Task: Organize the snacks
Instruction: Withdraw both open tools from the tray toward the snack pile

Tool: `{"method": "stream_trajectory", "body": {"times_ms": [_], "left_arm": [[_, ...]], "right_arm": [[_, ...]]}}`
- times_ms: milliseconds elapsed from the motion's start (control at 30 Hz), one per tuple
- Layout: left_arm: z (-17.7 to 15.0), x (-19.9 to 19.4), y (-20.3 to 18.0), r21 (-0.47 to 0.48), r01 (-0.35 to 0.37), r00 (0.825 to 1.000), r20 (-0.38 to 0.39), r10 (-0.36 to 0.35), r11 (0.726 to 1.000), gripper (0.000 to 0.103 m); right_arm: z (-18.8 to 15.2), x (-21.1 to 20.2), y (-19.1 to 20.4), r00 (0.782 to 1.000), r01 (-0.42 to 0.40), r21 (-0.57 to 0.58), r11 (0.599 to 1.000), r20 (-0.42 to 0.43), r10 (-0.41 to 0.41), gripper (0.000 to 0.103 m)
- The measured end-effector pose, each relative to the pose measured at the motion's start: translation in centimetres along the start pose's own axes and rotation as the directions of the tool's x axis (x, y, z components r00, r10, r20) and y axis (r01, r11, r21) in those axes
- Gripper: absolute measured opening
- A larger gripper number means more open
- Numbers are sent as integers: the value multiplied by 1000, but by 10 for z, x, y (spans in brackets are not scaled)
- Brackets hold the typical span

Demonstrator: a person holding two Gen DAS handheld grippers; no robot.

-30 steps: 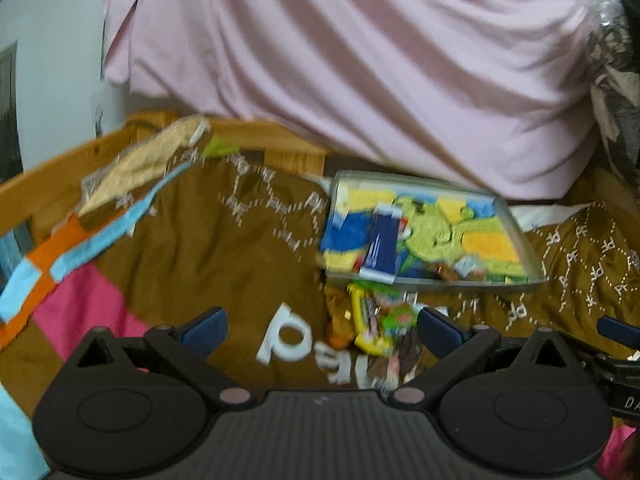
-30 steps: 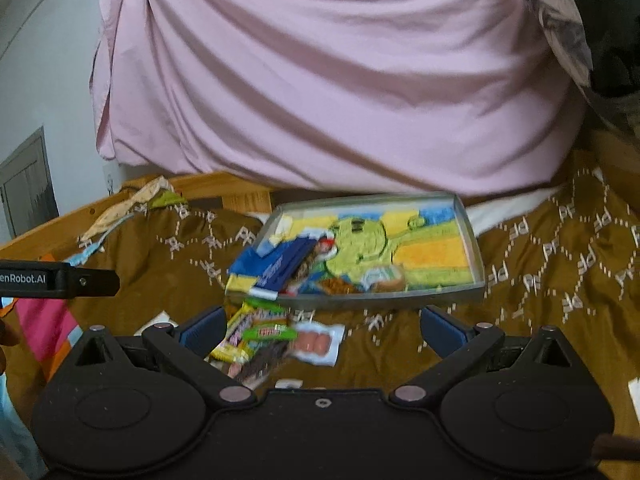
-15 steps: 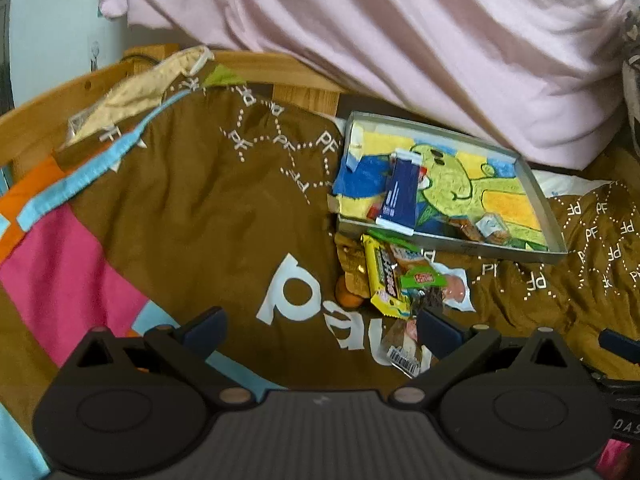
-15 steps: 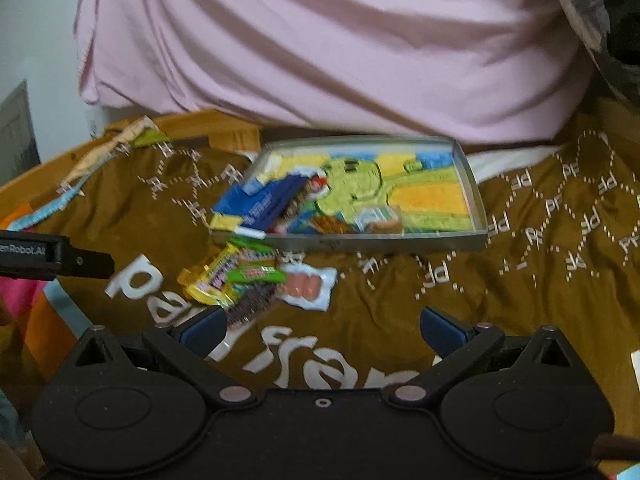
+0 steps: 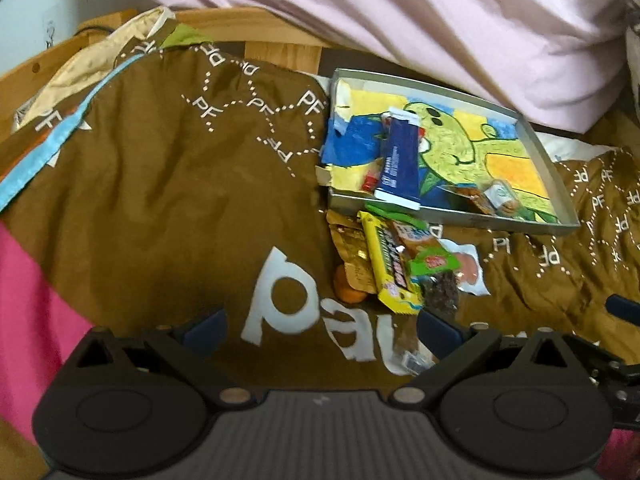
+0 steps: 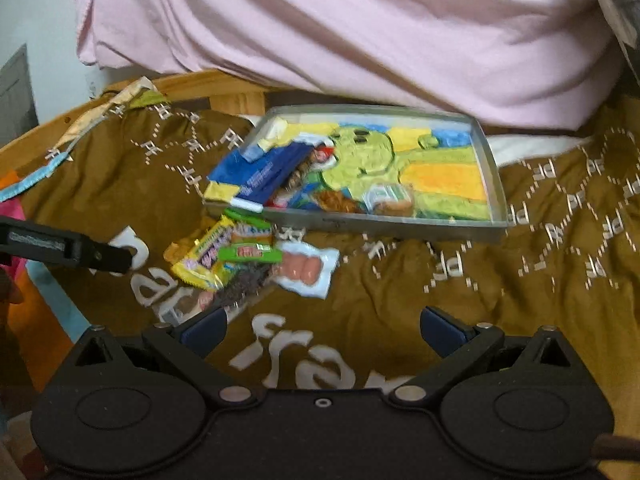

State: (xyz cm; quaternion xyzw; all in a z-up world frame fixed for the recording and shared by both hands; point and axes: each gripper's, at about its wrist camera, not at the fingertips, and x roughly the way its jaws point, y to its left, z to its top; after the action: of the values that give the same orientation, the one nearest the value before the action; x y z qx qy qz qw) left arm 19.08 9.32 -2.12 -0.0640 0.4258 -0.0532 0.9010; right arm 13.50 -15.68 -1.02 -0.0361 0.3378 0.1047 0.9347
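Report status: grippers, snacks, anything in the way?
Left gripper open, right gripper open, both empty. Snack pile loose beside tray. Nothing blocking.

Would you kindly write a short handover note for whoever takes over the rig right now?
Left gripper is open and empty, low over the brown blanket. Right gripper is also open and empty.
The tray already holds a blue packet and a few small snacks.
Left to do: the loose pile in front of the tray, including the yellow bar, green packet and white sausage pack, goes into the tray.
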Motion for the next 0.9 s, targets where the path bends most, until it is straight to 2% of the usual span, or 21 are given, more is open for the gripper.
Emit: {"method": "stream_trajectory", "body": {"times_ms": [167, 400, 633, 800, 900], "left_arm": [[10, 8, 6, -25, 2, 1000, 30, -2, 1000, 103], [16, 22, 2, -21, -1, 999, 47, 2, 1000, 103], [19, 27, -2, 57, -29, 997, 69, 25, 998, 103], [17, 24, -6, 81, -11, 998, 59, 6, 997, 103], [14, 27, -12, 121, -23, 999, 41, 18, 992, 103]], "right_arm": [[9, 27, -2, 999, -29, -92, 995, 14, 30, 102], [13, 58, -2, 998, -64, -77, 995, 19, 65, 102], [15, 80, 9, 990, -132, -146, 980, 22, 137, 100], [24, 97, 5, 984, -174, -118, 978, 7, 176, 97], [31, 109, 1, 977, -214, -76, 974, -3, 214, 91]]}}
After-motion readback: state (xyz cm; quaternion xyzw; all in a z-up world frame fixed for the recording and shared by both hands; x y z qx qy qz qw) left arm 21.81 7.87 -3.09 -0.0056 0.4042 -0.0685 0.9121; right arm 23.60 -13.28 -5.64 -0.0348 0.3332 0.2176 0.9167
